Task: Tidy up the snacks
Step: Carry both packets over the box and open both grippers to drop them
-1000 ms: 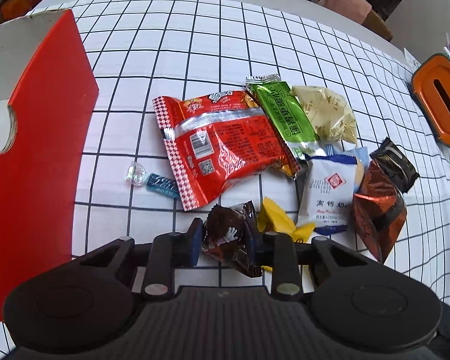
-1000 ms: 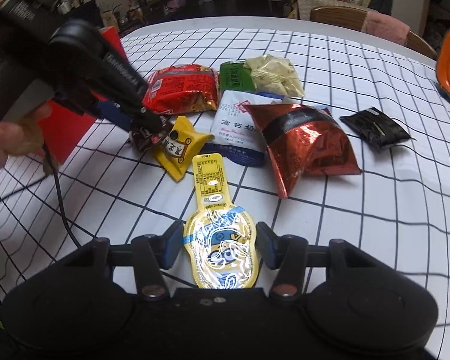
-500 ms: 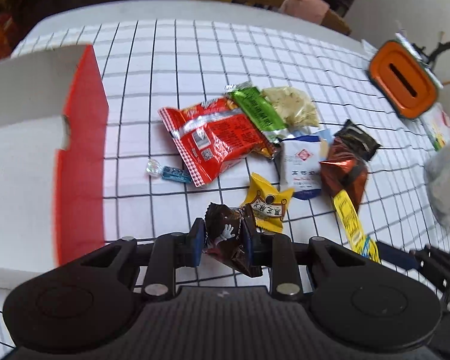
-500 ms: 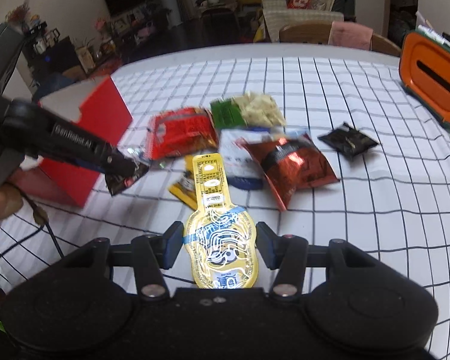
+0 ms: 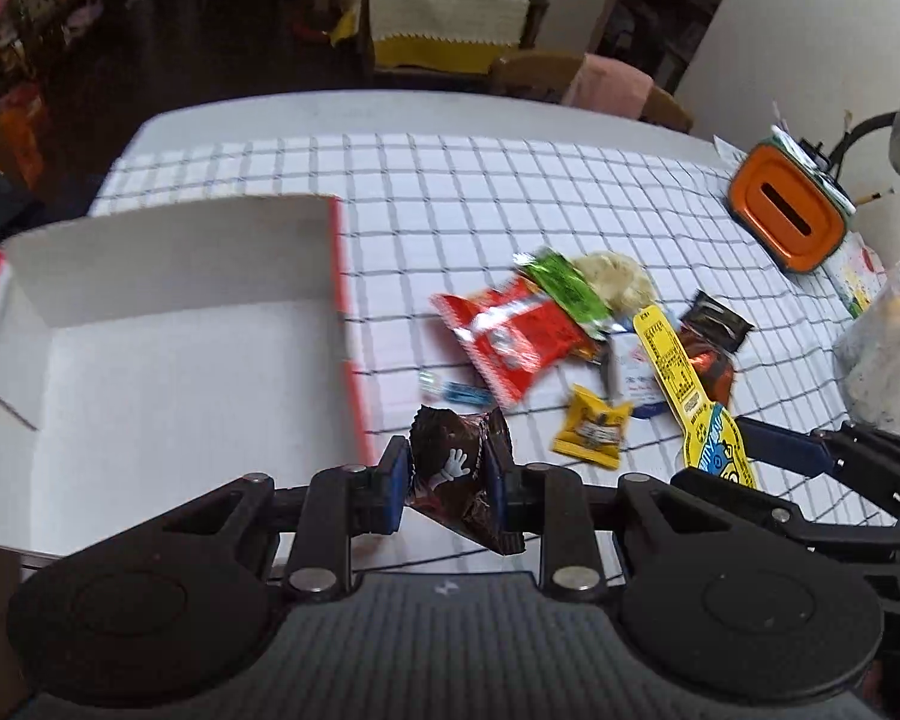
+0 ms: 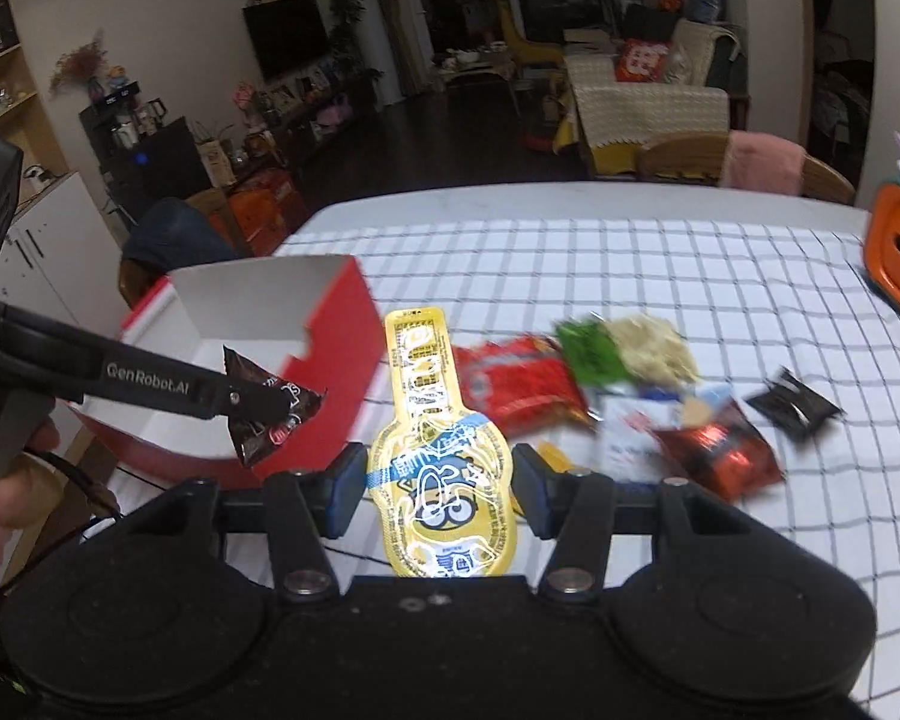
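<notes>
At the left of the checked worktop (image 5: 510, 192) stands an open red box (image 5: 168, 360) with a white inside. The left claw (image 5: 447, 483) is clamped on a dark brown snack packet (image 5: 459, 477), held in the air at the box's near right corner. Right of it, the right claw (image 6: 441, 495) grips a long yellow pouch (image 6: 435, 468) by its wide end, narrow end pointing away. Farther right, the loose snacks lie together: a red bag (image 5: 507, 339), a green packet (image 5: 564, 285), a small yellow packet (image 5: 594, 426). An orange container (image 5: 783, 219) sits at the far right.
</notes>
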`<state>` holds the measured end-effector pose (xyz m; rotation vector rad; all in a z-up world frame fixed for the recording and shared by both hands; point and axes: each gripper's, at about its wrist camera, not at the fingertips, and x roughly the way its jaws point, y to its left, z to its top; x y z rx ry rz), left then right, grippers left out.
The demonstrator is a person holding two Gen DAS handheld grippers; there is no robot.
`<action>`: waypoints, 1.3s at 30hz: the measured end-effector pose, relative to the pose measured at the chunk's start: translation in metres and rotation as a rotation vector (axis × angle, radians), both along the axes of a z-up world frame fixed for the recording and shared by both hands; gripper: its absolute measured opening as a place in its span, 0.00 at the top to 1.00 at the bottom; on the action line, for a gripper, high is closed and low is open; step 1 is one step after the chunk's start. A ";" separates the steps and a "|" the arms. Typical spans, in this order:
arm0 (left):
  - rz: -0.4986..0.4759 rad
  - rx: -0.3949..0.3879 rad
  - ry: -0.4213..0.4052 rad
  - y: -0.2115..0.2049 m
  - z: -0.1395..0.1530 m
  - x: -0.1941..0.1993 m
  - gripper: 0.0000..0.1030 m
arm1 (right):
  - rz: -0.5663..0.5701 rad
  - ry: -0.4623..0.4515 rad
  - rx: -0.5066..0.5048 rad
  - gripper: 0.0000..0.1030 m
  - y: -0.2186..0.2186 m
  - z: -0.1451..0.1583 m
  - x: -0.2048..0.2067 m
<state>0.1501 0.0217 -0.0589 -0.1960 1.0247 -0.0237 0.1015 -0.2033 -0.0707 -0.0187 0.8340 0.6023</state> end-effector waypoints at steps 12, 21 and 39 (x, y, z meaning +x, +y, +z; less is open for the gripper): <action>0.077 0.070 -0.034 0.085 0.011 -0.019 0.75 | 0.111 -0.031 -0.040 0.50 0.101 0.009 0.008; 0.132 0.146 0.000 0.135 -0.006 -0.018 0.75 | 0.184 -0.016 -0.105 0.50 0.175 -0.006 0.017; 0.096 0.225 0.117 0.170 -0.060 -0.002 0.75 | 0.236 0.029 -0.325 0.50 0.252 -0.073 0.039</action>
